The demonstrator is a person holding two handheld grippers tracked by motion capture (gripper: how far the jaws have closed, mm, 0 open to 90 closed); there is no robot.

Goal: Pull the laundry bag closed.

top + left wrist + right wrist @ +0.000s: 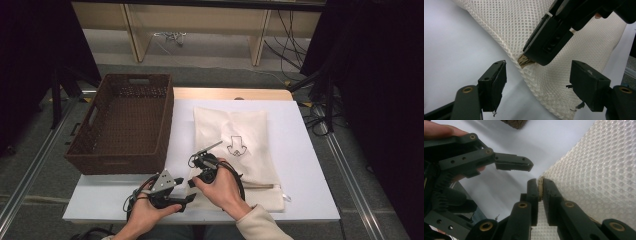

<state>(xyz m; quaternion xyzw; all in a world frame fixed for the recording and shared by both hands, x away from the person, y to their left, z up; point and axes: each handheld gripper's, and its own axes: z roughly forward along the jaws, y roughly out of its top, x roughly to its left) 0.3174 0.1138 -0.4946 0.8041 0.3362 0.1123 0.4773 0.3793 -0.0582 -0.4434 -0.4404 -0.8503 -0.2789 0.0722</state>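
On the white table (300, 150), the right gripper (540, 187) pinches the cream mesh bag's (235, 145) near left edge, which lies between the wide-open, empty left gripper (537, 82) jaws.

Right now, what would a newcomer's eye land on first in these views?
First, the cream mesh bag lying flat on the white table, with a small outline print on it. At its near left corner the right gripper is pinched shut on the bag's edge, while the left gripper waits beside it with jaws open on either side of that same corner. To the left stands a dark brown wicker basket, partly overhanging the table's edge.
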